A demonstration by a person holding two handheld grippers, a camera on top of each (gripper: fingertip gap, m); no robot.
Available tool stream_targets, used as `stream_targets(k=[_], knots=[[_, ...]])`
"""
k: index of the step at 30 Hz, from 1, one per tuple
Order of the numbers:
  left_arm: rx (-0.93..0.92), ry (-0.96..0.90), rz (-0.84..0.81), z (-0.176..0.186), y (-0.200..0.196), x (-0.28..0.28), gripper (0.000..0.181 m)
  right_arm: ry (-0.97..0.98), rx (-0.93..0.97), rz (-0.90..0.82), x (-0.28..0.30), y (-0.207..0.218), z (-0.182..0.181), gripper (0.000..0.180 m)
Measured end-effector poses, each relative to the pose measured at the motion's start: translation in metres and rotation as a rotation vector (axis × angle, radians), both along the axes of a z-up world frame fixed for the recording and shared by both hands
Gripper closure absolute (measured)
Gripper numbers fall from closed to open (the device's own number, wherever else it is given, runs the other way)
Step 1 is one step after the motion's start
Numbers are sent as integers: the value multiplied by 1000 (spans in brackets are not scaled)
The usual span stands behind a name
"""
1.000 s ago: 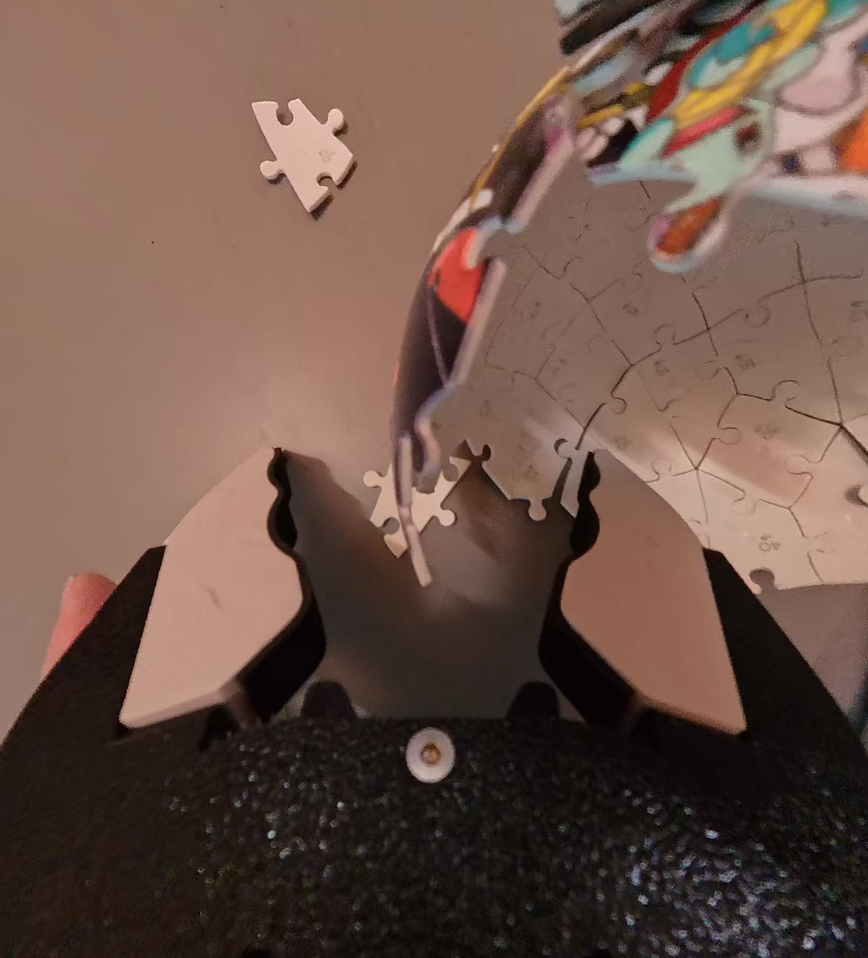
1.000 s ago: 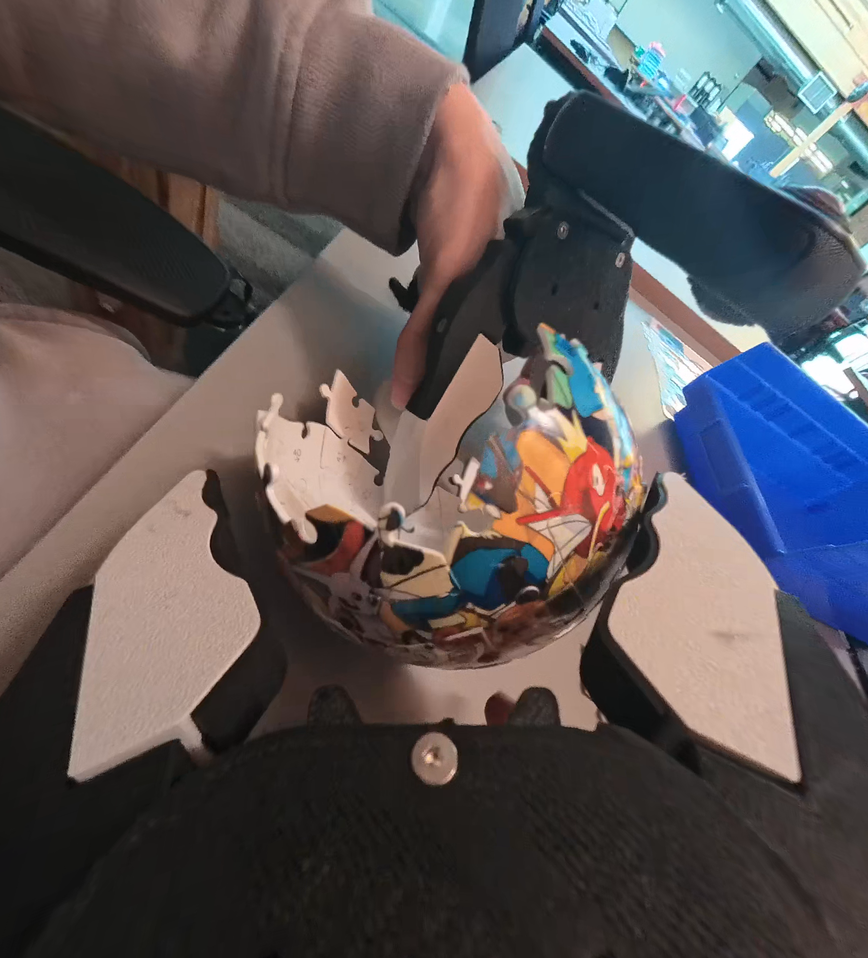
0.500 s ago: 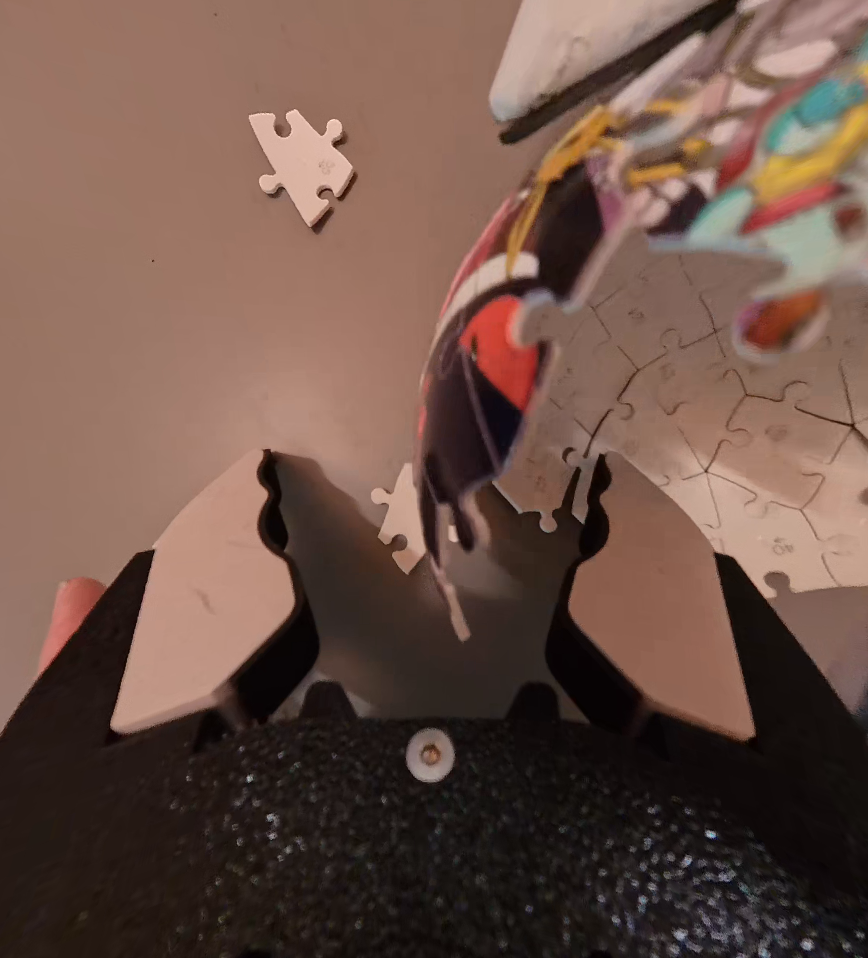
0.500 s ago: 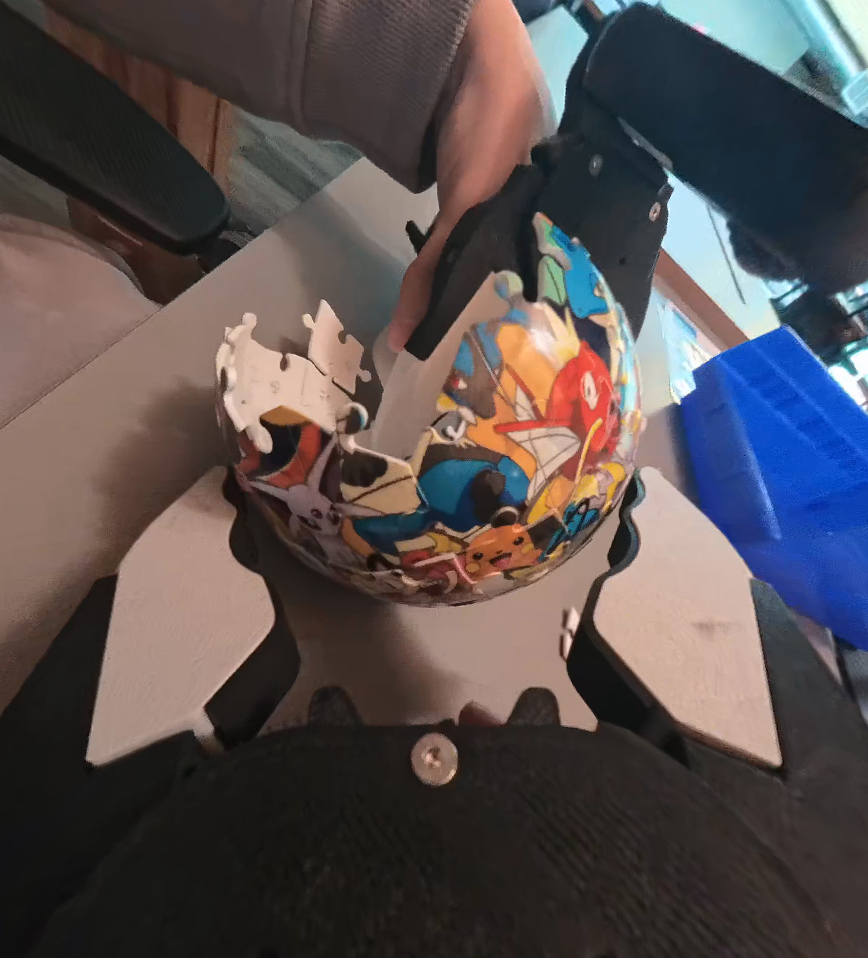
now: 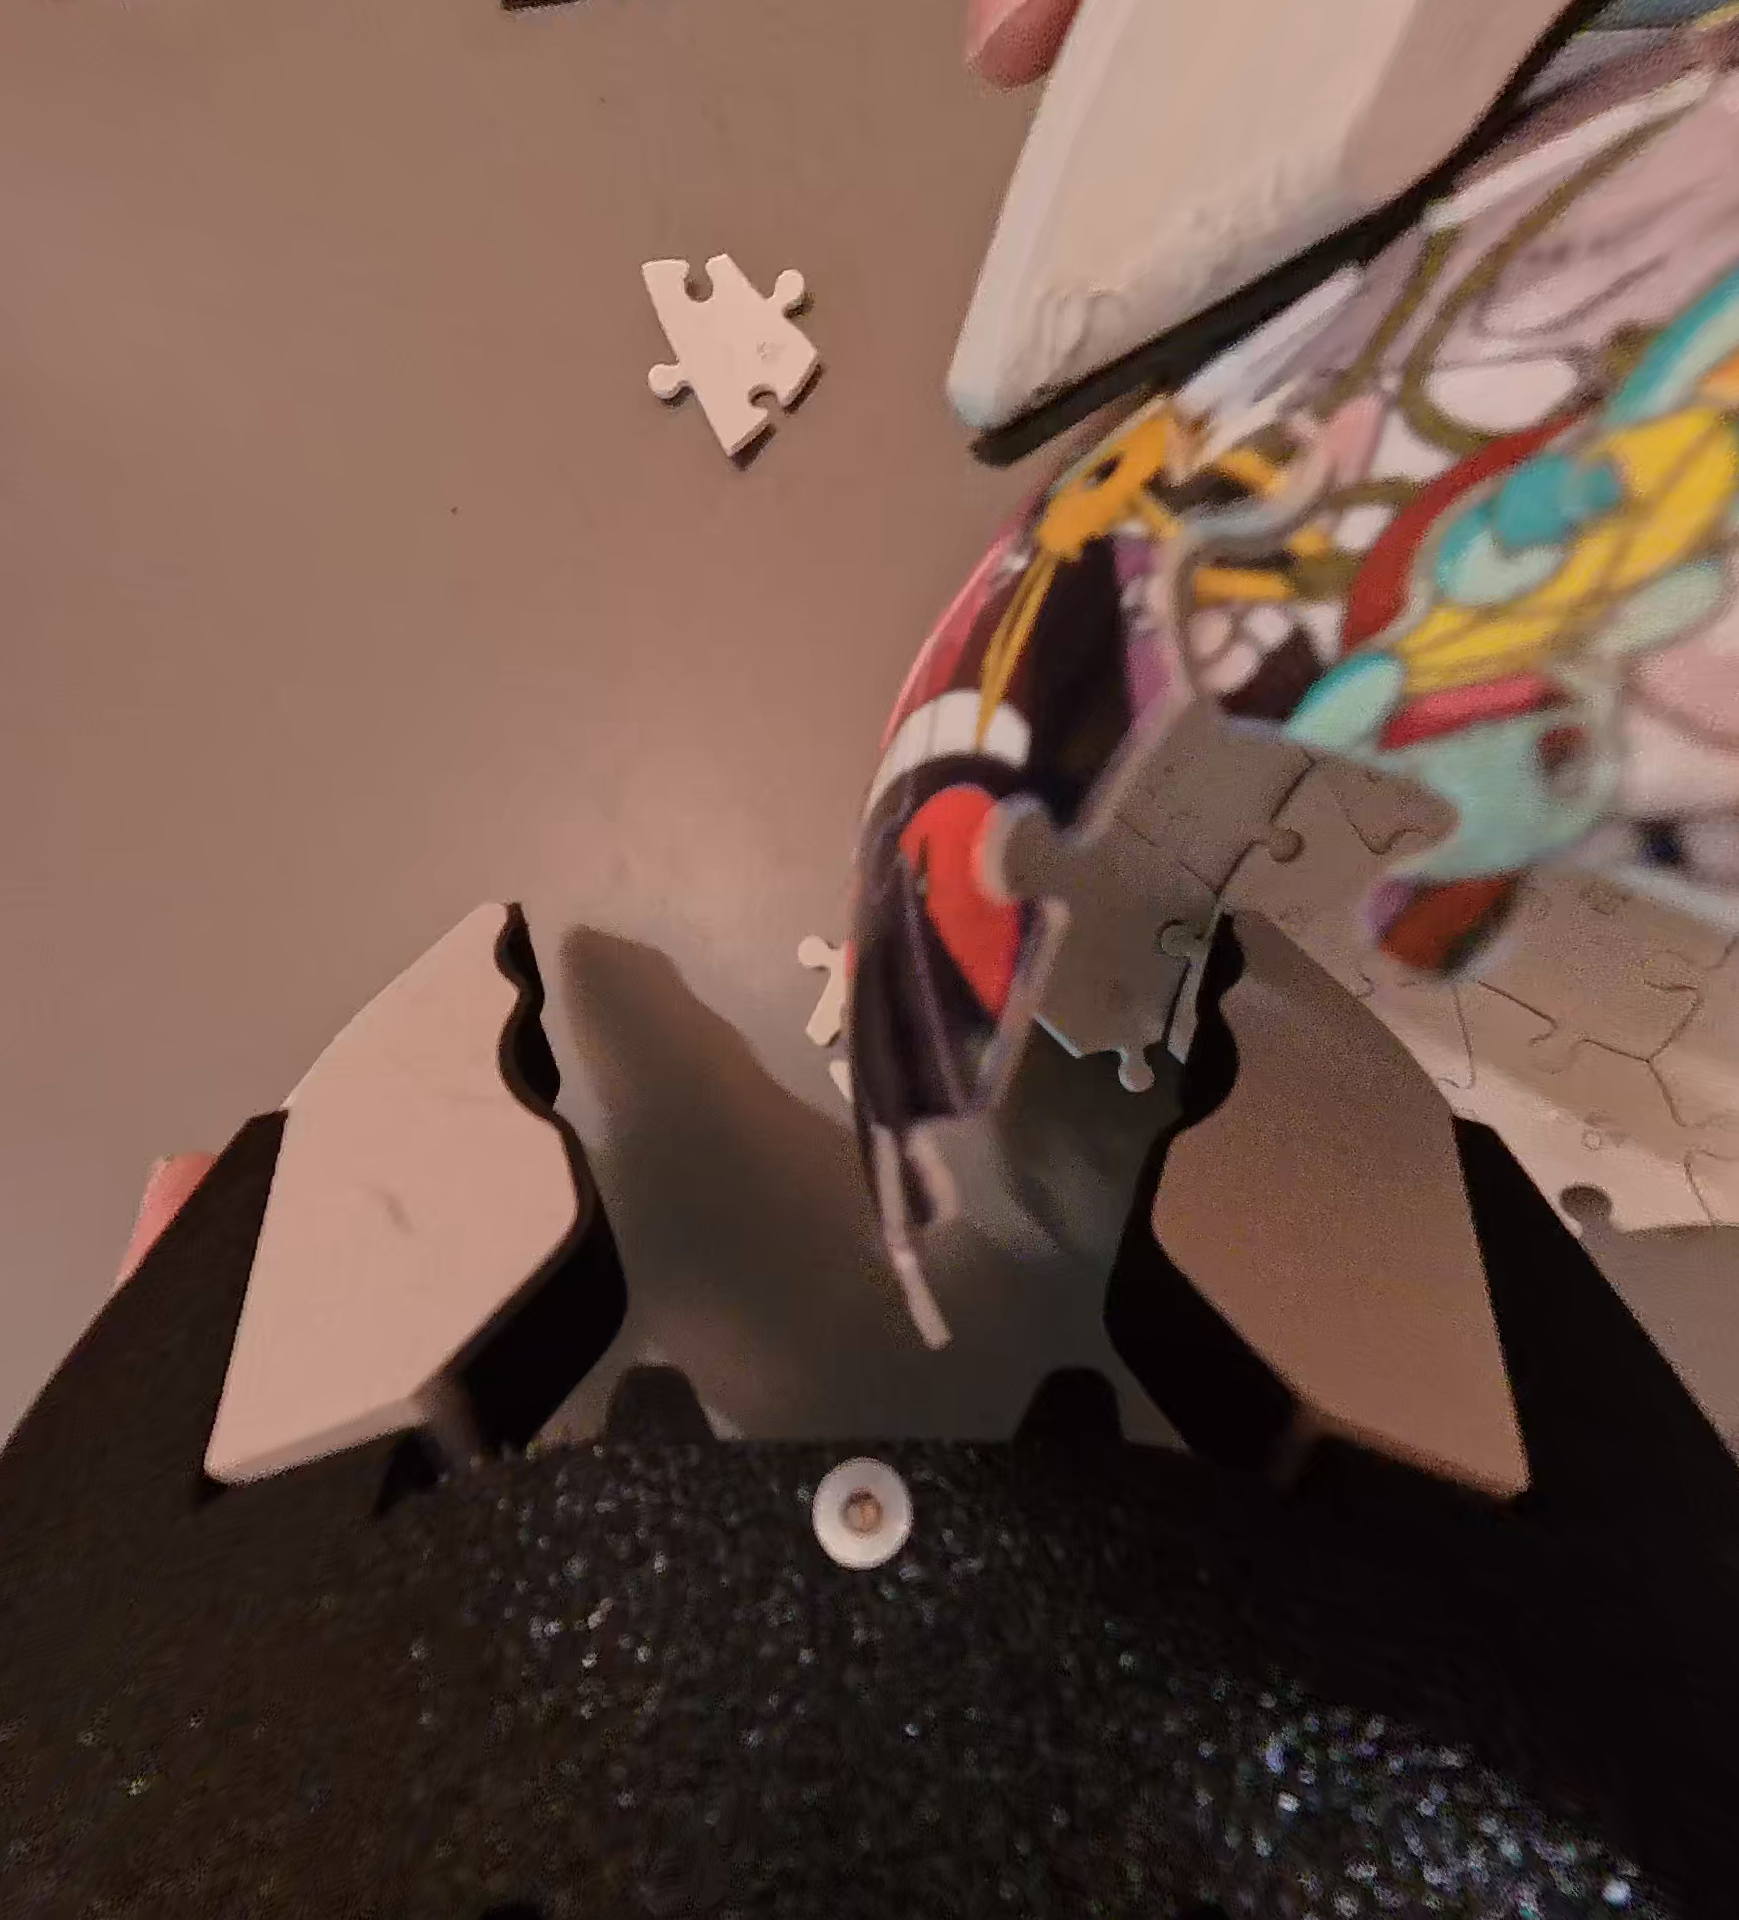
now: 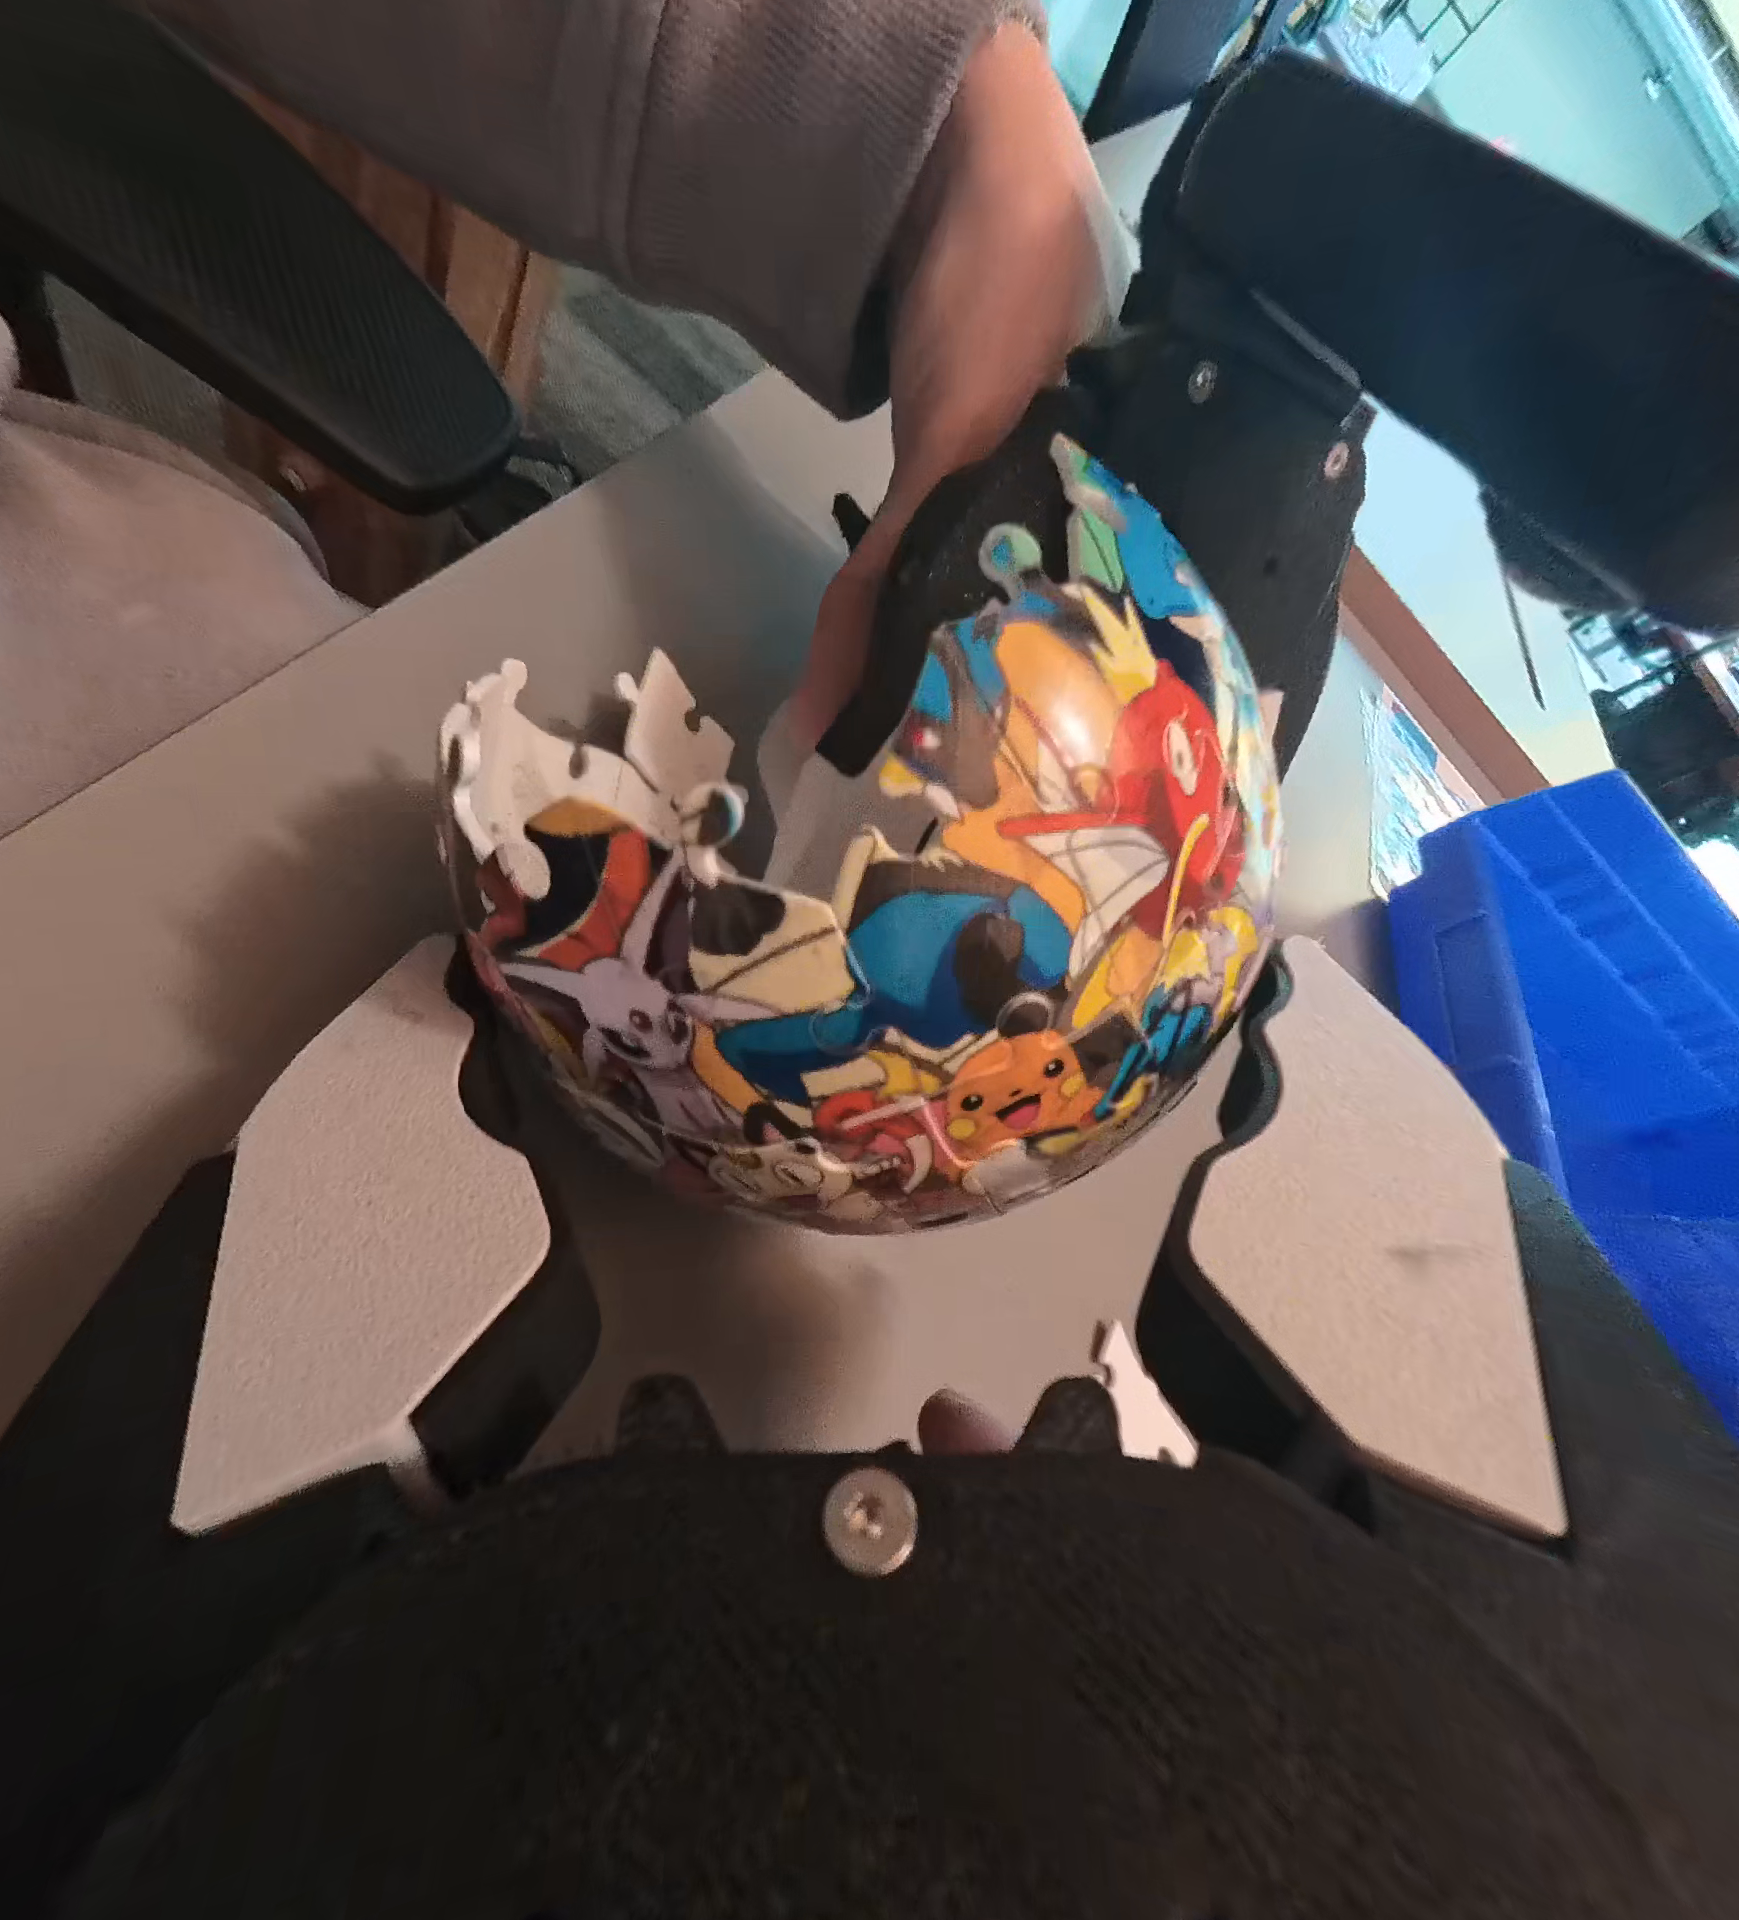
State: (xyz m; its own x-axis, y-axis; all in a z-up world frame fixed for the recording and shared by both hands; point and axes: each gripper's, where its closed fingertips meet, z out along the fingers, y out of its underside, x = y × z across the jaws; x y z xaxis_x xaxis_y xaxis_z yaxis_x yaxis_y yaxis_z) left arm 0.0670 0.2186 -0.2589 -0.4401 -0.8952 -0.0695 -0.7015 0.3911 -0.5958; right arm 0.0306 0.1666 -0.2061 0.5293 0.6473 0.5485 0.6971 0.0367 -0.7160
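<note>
A half-built hollow puzzle ball (image 6: 948,935) with a colourful cartoon print sits between the fingertips of my right gripper (image 6: 865,956), which clamp its sides and hold it tilted just above the grey table (image 6: 117,987). My left gripper (image 5: 865,925) is open. The ball's jagged rim (image 5: 906,1091) hangs between its fingers, the right finger inside the shell and the left one outside. One of the right gripper's fingers (image 5: 1208,208) presses on the ball's outside in the left wrist view. The left gripper also shows in the right wrist view (image 6: 948,582), reaching into the open ball.
A loose white puzzle piece (image 5: 730,348) lies face down on the table, another (image 5: 823,987) lies beside the ball's rim, and one (image 6: 1135,1392) lies by my right gripper's right finger. A blue bin (image 6: 1623,1039) stands right. A chair armrest (image 6: 221,260) is behind the table's edge. The left tips stand about 11 cm off the loose white puzzle piece (image 5: 730,348).
The ball has come closer and tipped further, now filling the right gripper's span. Its rim has slid deeper between the left gripper's open fingers.
</note>
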Motion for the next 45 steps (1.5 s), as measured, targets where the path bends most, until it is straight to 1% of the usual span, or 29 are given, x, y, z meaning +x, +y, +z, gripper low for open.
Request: stream_targets(k=[2,9,15,18,22,27,31,36,45], knots=[[-5,-16,22,1,4,-3,67,-22,12,-4,-2,0,-2,46],[40,-30,40,4,14,-12,66,-8,13,-26,-4,2,-3,47],[49,-47,58,15,25,-17,81,-6,18,-28,-7,5,-2,47],[31,-24,25,13,20,-21,81,-10,16,-31,-7,5,-2,47],[80,0,-4,6,15,-21,81,-6,12,-32,-6,6,-2,47],[92,-4,-6,6,14,-18,81,9,9,-29,-9,7,-1,47],[84,-18,-18,6,10,-18,88,23,12,-25,-12,9,1,47],[106,-40,-26,7,8,-15,88,55,7,-28,-11,10,3,47],[-22,-51,14,4,6,-16,89,62,9,-33,-13,12,4,47]])
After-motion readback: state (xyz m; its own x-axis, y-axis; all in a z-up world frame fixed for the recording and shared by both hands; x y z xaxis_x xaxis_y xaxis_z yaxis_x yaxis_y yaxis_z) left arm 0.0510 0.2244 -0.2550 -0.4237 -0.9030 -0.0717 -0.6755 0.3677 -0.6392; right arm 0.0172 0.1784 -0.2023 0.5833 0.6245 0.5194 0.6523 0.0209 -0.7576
